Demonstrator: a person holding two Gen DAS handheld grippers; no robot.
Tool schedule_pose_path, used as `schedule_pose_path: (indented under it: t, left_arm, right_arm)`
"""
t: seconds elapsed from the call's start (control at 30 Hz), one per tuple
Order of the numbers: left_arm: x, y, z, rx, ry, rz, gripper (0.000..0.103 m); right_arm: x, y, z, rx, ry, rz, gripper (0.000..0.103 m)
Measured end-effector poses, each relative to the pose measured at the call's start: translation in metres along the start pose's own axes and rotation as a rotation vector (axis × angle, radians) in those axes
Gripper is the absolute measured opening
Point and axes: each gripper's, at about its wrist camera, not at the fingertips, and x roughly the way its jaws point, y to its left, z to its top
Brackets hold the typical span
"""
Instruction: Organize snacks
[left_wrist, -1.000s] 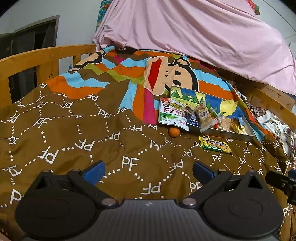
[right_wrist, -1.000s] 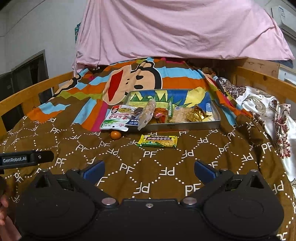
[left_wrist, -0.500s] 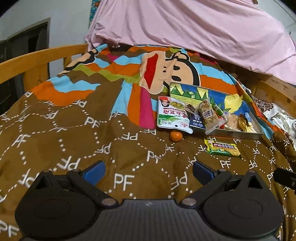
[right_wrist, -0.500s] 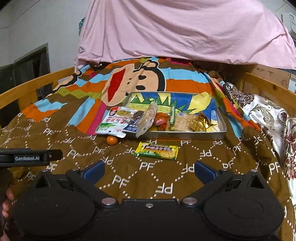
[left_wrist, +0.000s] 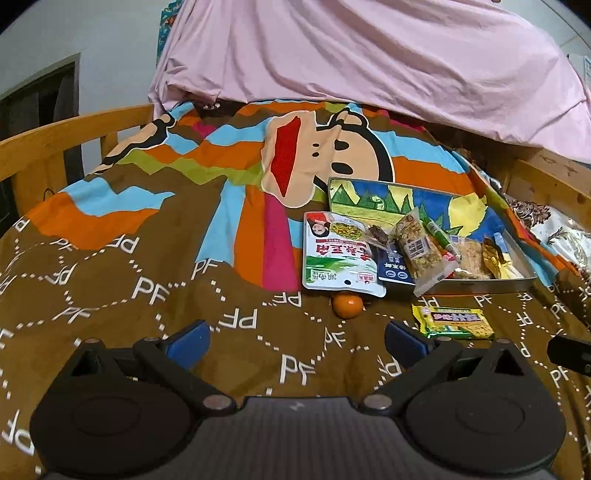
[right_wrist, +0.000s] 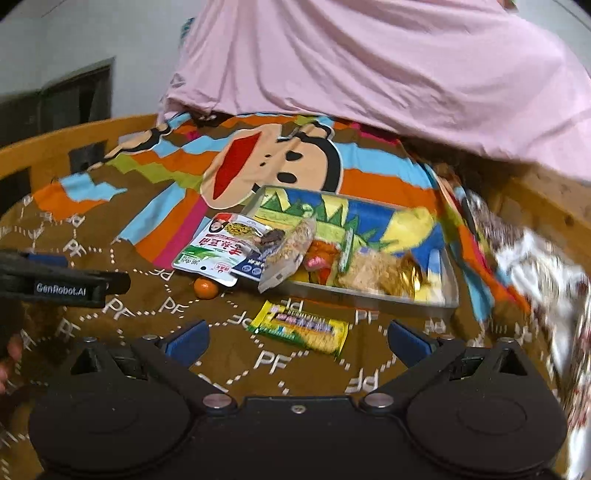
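Left of the tray (left_wrist: 480, 285), the left gripper (left_wrist: 295, 338) hovers over the bed's blanket (left_wrist: 110, 295) with fingers spread and empty, the small orange (left_wrist: 346, 304) just ahead against the tray's near left corner. Right of it, the yellow-green packet (right_wrist: 300, 328) lies just outside the tray's front wall, between the wide, empty fingers of the right gripper (right_wrist: 295, 338). The right gripper should probably drop low, pinch the packet across its short width, and lift it clear over the wall.

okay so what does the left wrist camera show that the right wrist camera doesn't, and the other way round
Only the left wrist view shows the left hand-held gripper from behind, open and empty, with just a dark tip of the other tool at its right edge.

Only the right wrist view shows the right hand-held gripper from behind, also open and empty, plus the GenRobot.AI label on the left tool's side.

Both show the metal tray of snacks, the small orange, the yellow-green snack packet lying outside the tray, and the brown PF blanket.
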Motion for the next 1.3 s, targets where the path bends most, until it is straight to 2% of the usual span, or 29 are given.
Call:
schedule_pose_path:
  t: [0.13, 0.27, 0.47, 0.63, 0.93, 1.1, 1.3]
  left_arm:
    - [0.014, 0.001, 0.003, -0.002, 0.006, 0.002, 0.102]
    - [0.029, 0.001, 0.006, 0.005, 0.002, 0.011, 0.103]
    - [0.055, -0.001, 0.011, 0.007, -0.003, 0.011, 0.103]
    - [0.074, -0.003, 0.014, 0.035, -0.027, 0.008, 0.103]
    - [0.094, -0.003, 0.014, 0.027, -0.009, 0.005, 0.103]
    - [0.101, -0.001, 0.015, 0.016, 0.020, -0.015, 0.103]
    - [0.105, -0.002, 0.016, 0.009, 0.029, -0.027, 0.103]
  right_arm:
    - [0.009, 0.000, 0.004, -0.100, -0.042, 0.004, 0.102]
    - [0.026, -0.004, 0.004, -0.159, -0.039, 0.012, 0.102]
    - [0.054, -0.011, 0.003, -0.154, 0.013, 0.049, 0.102]
    - [0.070, -0.011, -0.004, -0.176, 0.041, 0.042, 0.102]
    - [0.094, -0.016, -0.012, -0.172, 0.094, 0.040, 0.102]
    - [0.103, -0.021, -0.015, -0.203, 0.059, 0.099, 0.102]
    - [0.117, -0.021, -0.018, -0.237, 0.068, 0.174, 0.102]
